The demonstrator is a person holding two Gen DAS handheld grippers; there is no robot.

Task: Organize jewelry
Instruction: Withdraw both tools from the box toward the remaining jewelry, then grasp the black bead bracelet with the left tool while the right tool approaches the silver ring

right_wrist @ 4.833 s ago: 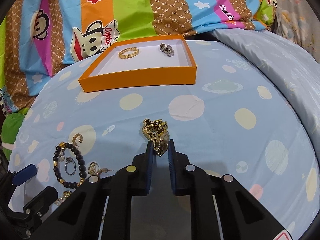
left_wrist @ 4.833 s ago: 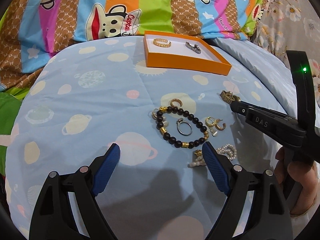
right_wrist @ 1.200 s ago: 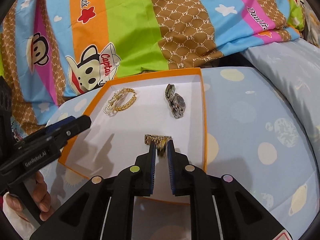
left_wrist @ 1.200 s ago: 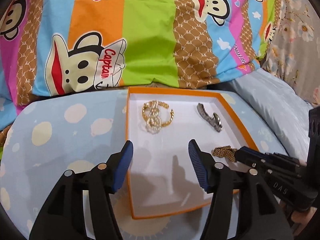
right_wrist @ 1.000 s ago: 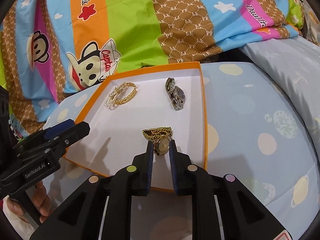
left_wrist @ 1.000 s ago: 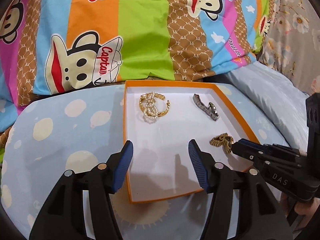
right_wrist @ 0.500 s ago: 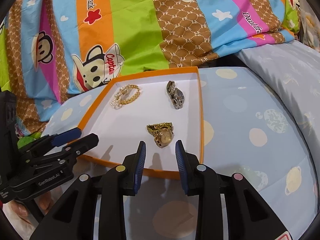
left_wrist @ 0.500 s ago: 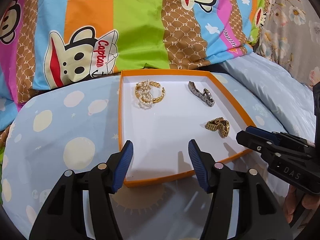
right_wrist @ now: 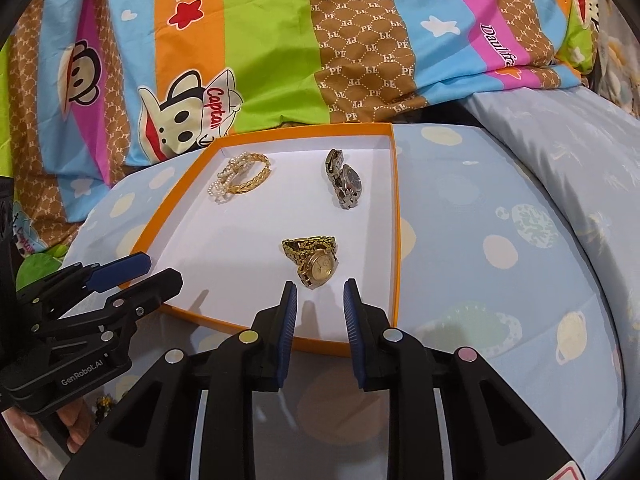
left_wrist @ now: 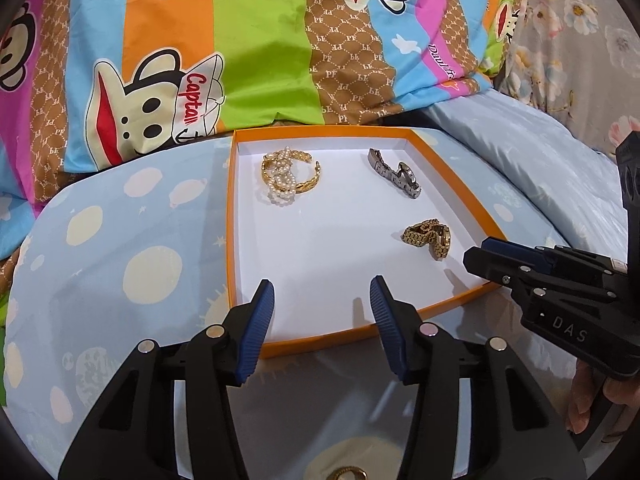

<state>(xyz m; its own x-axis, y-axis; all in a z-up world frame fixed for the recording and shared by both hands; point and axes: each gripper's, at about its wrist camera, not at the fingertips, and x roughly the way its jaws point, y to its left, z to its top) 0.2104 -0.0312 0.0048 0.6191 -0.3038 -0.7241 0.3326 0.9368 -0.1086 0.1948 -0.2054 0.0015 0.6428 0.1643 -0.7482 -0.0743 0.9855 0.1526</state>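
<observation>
Both grippers are empty: right gripper [right_wrist: 318, 300] jaws narrowly parted, gold watch [right_wrist: 314, 258] released just ahead inside the orange tray [right_wrist: 396, 240]; left gripper [left_wrist: 322, 304] half-open, having just narrowed, over the tray's near edge. Drop-off judged done; next, remaining jewelry, like the gold ring [left_wrist: 350, 473] behind the left fingers, must be fetched.
</observation>
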